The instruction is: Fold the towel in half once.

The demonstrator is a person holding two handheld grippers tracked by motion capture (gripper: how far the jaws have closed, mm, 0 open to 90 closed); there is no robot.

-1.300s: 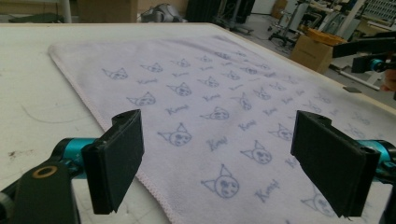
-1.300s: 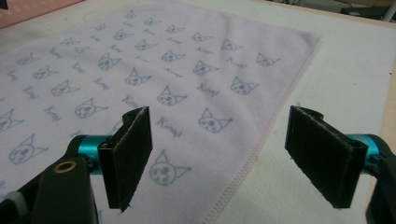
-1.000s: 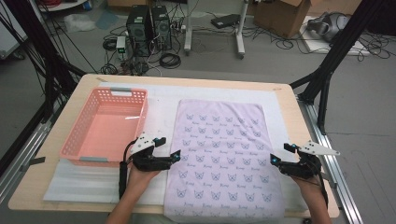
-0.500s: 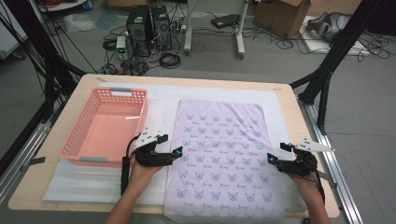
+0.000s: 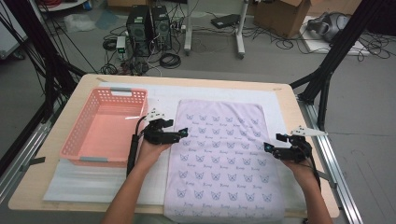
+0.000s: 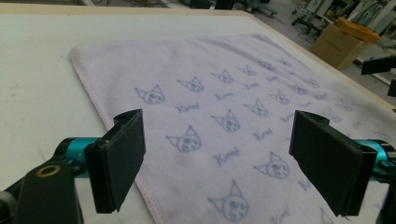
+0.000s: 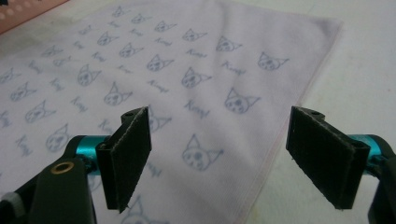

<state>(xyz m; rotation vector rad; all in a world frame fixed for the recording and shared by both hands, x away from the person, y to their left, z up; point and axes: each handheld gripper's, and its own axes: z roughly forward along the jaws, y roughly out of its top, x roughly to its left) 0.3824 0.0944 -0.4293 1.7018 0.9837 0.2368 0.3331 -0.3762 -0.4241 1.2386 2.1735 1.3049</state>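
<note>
left gripper view: both tools [image 6: 217, 163] gape wide over soft, rectangular cat-print towel [image 6: 243, 107].

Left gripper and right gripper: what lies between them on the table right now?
In the high view, only the flat purple cat-print towel spans the stretch between the left gripper and the right gripper. Nothing rests on it there.

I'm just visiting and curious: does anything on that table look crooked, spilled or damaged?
Nothing stands out. The towel lies flat and fairly square on the table, though its near edge hangs slightly over the front. The pink basket sits upright and empty beside it. Both hand-held grippers, left and right, are open over the towel's side edges.
</note>
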